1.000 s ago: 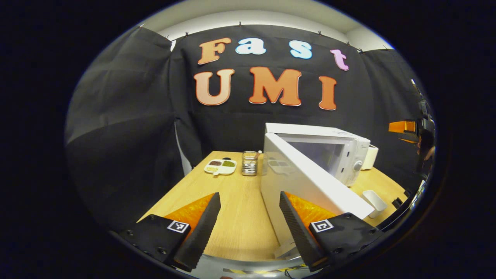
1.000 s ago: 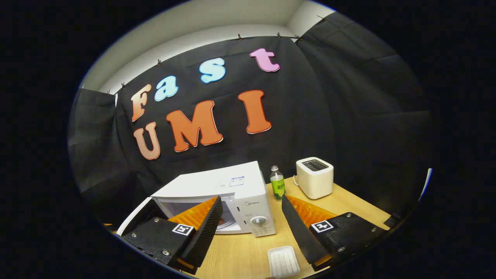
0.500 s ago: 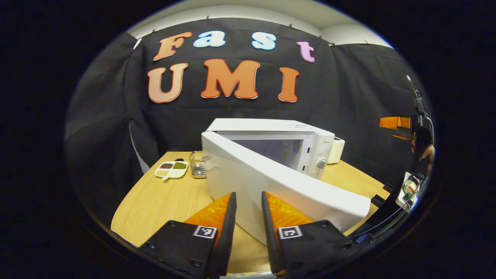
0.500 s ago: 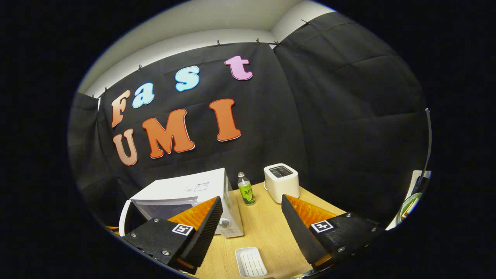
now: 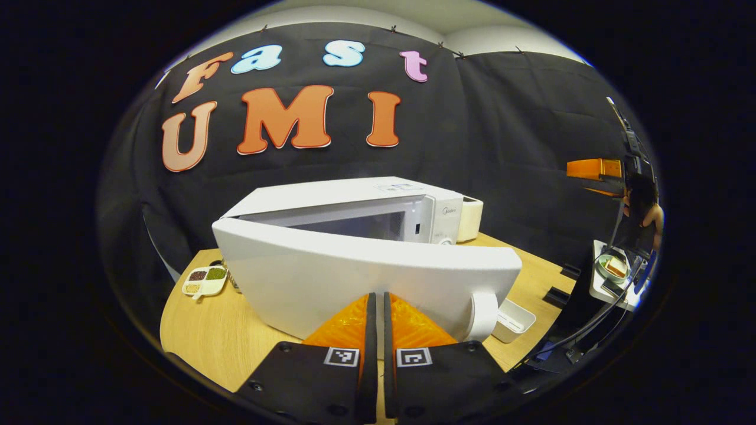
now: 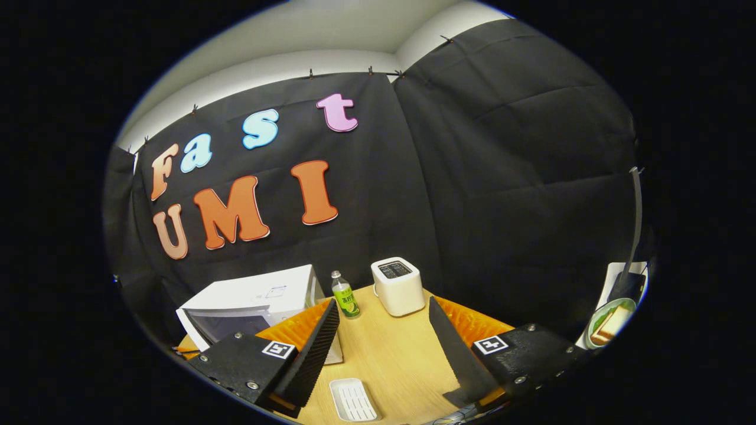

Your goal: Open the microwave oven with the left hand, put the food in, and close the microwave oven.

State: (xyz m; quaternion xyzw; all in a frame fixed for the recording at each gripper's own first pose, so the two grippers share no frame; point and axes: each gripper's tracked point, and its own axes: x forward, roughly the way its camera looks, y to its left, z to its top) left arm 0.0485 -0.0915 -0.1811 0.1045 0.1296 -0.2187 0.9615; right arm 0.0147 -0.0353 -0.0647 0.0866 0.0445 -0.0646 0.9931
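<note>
The white box-shaped microwave oven (image 5: 354, 203) stands on the light wooden surface (image 5: 212, 336) in the left gripper view, its wide white door (image 5: 366, 283) swung out toward the camera. The left claw (image 5: 376, 321) sits directly in front of that door, close to its outer face; its two orange-backed fingers are drawn together with only a thin slit between them and nothing held. A cylindrical white handle (image 5: 484, 316) stands at the door's free end, just right of the claw. Left of the microwave lies a white divided dish with coloured fillings (image 5: 204, 280). Right of the door rests a small white rectangular tray (image 5: 512, 320). Farther right, off the surface, a plate of food (image 5: 614, 267) sits on a side ledge, with the other claw's orange part (image 5: 593, 171) above it.

In the right gripper view, the microwave (image 6: 254, 295) lies to the left of the right claw (image 6: 384, 342), partly behind its left finger. That claw's fingers are spread wide apart, holding nothing. Right of the microwave stand a green-labelled plastic bottle (image 6: 344, 296) and a white toaster (image 6: 398, 286). The white tray (image 6: 353, 399) lies near the microwave, between the fingers. The plate of food (image 6: 611, 323) shows far right of the microwave.
</note>
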